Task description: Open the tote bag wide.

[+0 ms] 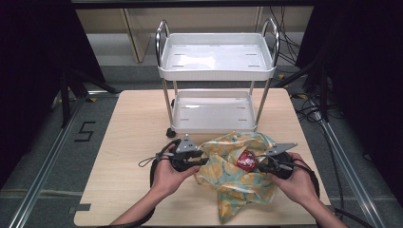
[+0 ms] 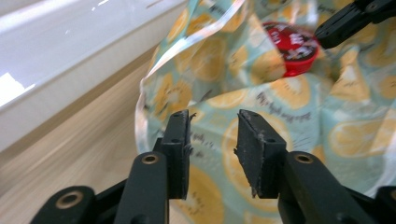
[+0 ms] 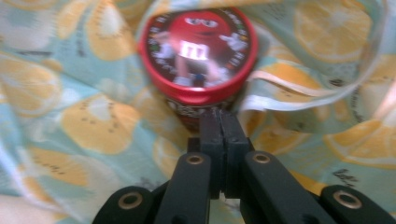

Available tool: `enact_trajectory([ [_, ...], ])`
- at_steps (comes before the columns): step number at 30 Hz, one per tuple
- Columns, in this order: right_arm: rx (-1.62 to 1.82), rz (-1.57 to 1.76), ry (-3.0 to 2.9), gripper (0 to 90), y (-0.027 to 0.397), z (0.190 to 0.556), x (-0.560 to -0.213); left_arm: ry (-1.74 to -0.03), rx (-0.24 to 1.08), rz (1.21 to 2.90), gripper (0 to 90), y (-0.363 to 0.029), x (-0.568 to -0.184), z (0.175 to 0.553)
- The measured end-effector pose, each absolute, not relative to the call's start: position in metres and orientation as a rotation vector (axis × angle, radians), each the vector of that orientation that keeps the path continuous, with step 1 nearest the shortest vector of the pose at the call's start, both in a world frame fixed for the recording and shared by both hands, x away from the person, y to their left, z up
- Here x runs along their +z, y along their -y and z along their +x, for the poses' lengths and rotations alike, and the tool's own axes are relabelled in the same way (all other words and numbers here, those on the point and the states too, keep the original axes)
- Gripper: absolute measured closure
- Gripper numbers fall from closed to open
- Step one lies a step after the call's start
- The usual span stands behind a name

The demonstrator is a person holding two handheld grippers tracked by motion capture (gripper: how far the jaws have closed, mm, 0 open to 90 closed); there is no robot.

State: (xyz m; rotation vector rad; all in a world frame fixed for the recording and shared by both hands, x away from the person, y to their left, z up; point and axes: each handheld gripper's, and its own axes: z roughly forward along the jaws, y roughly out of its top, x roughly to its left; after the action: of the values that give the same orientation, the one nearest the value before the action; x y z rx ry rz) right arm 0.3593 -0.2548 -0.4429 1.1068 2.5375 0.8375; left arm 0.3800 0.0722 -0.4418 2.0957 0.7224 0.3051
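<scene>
hands come in from the bottom of the high view, one on each gripper. the left gripper (image 1: 198, 160) sits at the left edge of a shiny bag (image 1: 237, 178) with orange slices printed on it. in the left gripper view its two black jaws stand apart with a gap between them, and nothing is in the gap; the bag lies just past the tips. the right gripper (image 1: 261, 164) is at the right side of the bag. in the right gripper view its jaws are pressed tight together, and i cannot tell if any bag is pinched between them. their tips are right up against a round red candy tub (image 3: 198, 51) with a cartoon face on its lid. the tub rests in the middle of the crumpled bag, with the bag's folds all around it. the bag lies on the near part of the wooden table (image 1: 128, 142). farther back on the table stands a small white cart (image 1: 216, 71) with two trays and silver handles.
</scene>
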Motion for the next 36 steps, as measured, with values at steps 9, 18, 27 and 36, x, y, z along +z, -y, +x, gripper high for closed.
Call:
enact_trajectory([
  [9,0.838,1.061,-2.537,90.0,0.246,0.363,-0.45,-0.771,0.257,2.115,67.8,-0.076,-0.452,0.385],
  [18,0.834,1.046,-2.513,90.0,0.247,0.364,-0.45,-0.777,0.236,2.119,77.9,-0.075,-0.453,0.384],
  [27,0.863,0.995,-2.539,90.0,0.247,0.363,-0.448,-0.745,0.205,2.144,89.5,-0.073,-0.458,0.384],
  [36,0.885,0.96,-2.544,90.0,0.238,0.358,-0.449,-0.721,0.202,2.159,89.8,-0.072,-0.458,0.382],
])
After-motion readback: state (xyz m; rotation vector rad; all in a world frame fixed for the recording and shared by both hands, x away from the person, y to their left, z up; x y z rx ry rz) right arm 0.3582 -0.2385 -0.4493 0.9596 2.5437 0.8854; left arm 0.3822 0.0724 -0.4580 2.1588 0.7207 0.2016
